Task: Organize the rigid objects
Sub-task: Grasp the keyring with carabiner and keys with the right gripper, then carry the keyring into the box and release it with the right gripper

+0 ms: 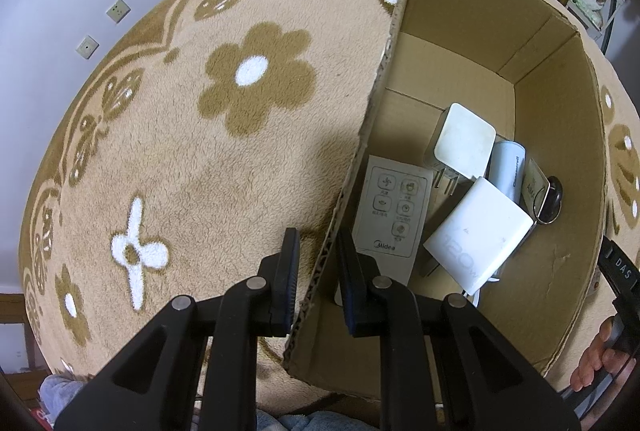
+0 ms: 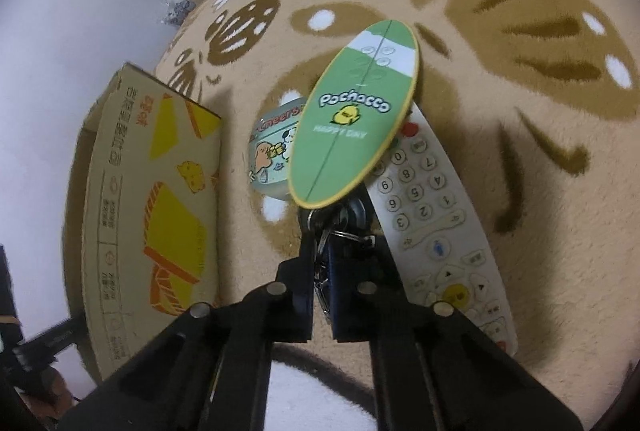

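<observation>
My left gripper (image 1: 318,255) is shut on the near left wall of the open cardboard box (image 1: 560,135), one finger outside, one inside. Inside lie a white Midea remote (image 1: 394,217), two white chargers (image 1: 480,231) (image 1: 464,143), a white tube (image 1: 508,167) and a small dark item (image 1: 554,197). My right gripper (image 2: 322,231) is shut on a key bunch (image 2: 340,227) with a green oval Pochacco tag (image 2: 354,111), held above the blanket. The box (image 2: 156,215) stands to its left.
A tan flowered blanket (image 1: 200,159) covers the surface. A white TV remote (image 2: 436,231) lies right of my right gripper, a round cartoon-printed tin (image 2: 274,155) just beyond it. Clutter and shelves stand at the back. A hand (image 1: 600,359) shows at right.
</observation>
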The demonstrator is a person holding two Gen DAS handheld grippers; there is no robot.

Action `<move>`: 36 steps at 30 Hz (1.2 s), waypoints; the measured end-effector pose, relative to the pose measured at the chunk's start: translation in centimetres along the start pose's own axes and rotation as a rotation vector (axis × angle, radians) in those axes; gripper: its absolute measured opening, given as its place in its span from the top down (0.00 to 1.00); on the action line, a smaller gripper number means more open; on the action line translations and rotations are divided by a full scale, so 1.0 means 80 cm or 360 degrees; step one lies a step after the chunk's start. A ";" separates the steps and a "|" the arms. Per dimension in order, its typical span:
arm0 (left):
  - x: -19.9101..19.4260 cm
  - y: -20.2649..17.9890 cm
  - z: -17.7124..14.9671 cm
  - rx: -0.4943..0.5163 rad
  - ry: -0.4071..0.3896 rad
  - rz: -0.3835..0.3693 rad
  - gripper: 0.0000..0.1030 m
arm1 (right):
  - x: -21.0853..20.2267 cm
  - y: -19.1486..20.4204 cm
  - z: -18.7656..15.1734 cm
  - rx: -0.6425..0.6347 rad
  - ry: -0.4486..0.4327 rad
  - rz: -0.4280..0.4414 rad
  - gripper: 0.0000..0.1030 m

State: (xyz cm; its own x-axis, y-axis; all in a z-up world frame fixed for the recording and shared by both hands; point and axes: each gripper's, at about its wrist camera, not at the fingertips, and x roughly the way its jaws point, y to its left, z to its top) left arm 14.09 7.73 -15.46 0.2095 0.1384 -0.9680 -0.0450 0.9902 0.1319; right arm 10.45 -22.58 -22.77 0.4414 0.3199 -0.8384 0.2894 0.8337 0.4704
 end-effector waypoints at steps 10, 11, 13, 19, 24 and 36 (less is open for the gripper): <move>0.001 0.000 0.000 -0.0001 0.0002 0.0001 0.82 | -0.039 0.041 0.004 -0.0159 -0.0073 0.0047 0.96; 0.001 0.000 0.000 -0.0002 0.0003 0.0001 0.82 | -0.043 0.047 0.006 -0.0192 -0.0081 0.0052 0.96; 0.001 0.000 0.000 0.0000 0.0002 0.0002 0.82 | -0.053 0.056 0.007 -0.0228 -0.0111 0.0054 0.96; 0.001 0.000 0.000 0.0001 0.0002 0.0002 0.82 | -0.070 0.071 0.008 -0.0267 -0.0160 0.0080 0.96; 0.001 0.000 0.000 0.0001 0.0002 0.0003 0.82 | -0.088 0.082 0.009 -0.0296 -0.0213 0.0111 0.96; 0.002 0.000 -0.001 -0.0002 0.0002 0.0001 0.82 | -0.149 0.131 0.018 -0.0374 -0.0454 0.0259 0.96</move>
State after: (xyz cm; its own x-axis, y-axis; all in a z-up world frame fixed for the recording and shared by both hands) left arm 14.06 7.77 -15.60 0.2080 0.1390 -0.9682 -0.0463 0.9901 0.1322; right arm 9.45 -18.29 -7.40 0.6931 0.3462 -0.6323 0.0084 0.8732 0.4873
